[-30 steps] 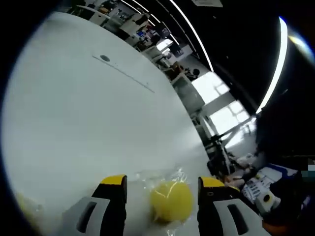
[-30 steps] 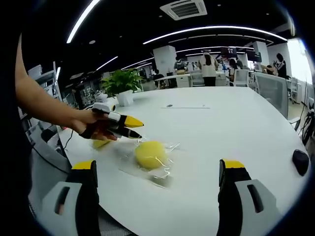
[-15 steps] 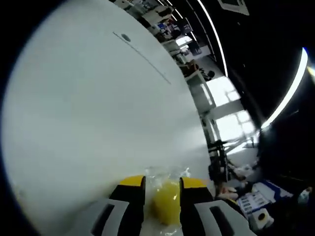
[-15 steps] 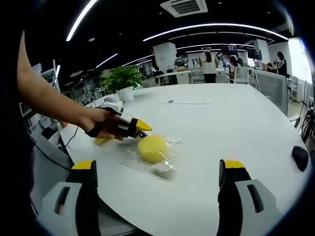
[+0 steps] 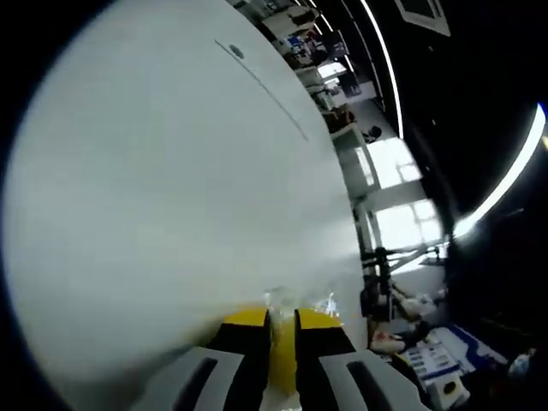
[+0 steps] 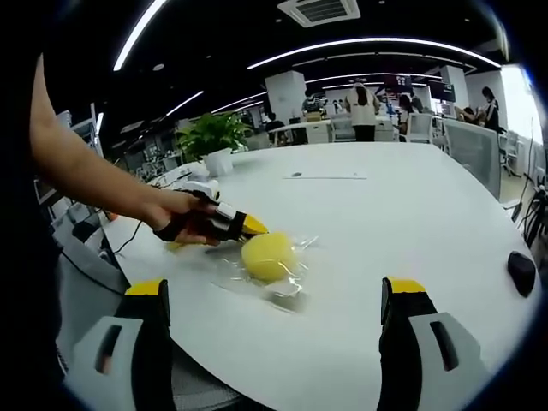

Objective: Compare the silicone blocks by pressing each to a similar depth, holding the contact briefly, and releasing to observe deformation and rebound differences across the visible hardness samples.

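Left gripper view: left tool point(image 5: 282, 330) is clamped on the yellow silicone block point(image 5: 283, 355). The jaws stand nearly together, with just a thin yellow strip between the tips, so the sample looks well compressed. Crinkled clear wrap point(image 5: 300, 300) pokes out just past the jaw tips.

Right gripper view: same block point(image 6: 268, 256) sits in its plastic wrap point(image 6: 282, 287) on the white tabletop point(image 6: 402, 214), with the left tool point(image 6: 250, 228) nosed in against the block's side, a hand point(image 6: 184, 218) driving it. Second yellow piece point(image 6: 177, 247) sits under that hand, just beyond the block; can't tell what it is. Right tool point(image 6: 274, 330) is spread wide, holding nothing, on the near side of the block and clear of it. Potted plant point(image 6: 212, 141) is far back across the tabletop from the block, black item point(image 6: 522, 278) well off to the block's other side near the tabletop edge.

Step, as I read it: press/hold phase on this sample.

Next move calls for a brief steady hold, then a clean release of the jaws without dragging the wrap, so rebound is visible. Then match the same squeeze depth on the next sample.

Risk: the wrap could slip in the jaws and skew the comparison.
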Available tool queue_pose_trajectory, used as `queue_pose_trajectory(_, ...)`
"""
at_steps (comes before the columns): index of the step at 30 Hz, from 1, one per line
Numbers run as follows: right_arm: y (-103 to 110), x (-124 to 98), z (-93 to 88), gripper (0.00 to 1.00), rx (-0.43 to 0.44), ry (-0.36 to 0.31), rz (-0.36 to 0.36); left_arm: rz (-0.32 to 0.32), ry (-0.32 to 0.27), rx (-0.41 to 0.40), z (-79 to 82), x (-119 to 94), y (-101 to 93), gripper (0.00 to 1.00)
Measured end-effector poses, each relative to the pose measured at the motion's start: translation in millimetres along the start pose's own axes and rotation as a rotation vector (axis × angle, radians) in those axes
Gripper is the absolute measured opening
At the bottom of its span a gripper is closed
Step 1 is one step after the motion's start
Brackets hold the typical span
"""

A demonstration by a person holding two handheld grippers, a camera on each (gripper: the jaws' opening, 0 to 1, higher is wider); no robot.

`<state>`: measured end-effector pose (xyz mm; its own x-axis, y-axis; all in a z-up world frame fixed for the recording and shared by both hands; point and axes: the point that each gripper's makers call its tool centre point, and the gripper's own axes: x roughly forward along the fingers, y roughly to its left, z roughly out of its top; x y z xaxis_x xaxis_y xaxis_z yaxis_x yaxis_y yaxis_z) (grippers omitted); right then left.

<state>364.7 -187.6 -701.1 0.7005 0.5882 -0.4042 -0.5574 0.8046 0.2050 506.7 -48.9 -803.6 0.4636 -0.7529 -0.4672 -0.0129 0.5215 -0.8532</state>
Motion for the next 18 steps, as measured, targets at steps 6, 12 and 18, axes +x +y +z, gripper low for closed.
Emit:
queue_pose_trajectory(6, -1.7, -1.0, -6.0, 0.96, 0.031, 0.005, -0.014, 0.050, 0.005, 0.122, 0.2, 0.4, 3.3, 0.02)
queue_pose_trajectory(12, -1.2, 3.2, 0.8, 0.96, 0.048, -0.013, -0.011, 0.032, 0.014, 0.181, -0.5, 1.0, -3.4, 0.00)
queue_pose_trajectory(18, -1.2, 5.6, 4.7, 0.96, 0.040, -0.016, -0.004, 0.028, 0.022, 0.053, -0.7, 0.4, -5.3, 0.00)
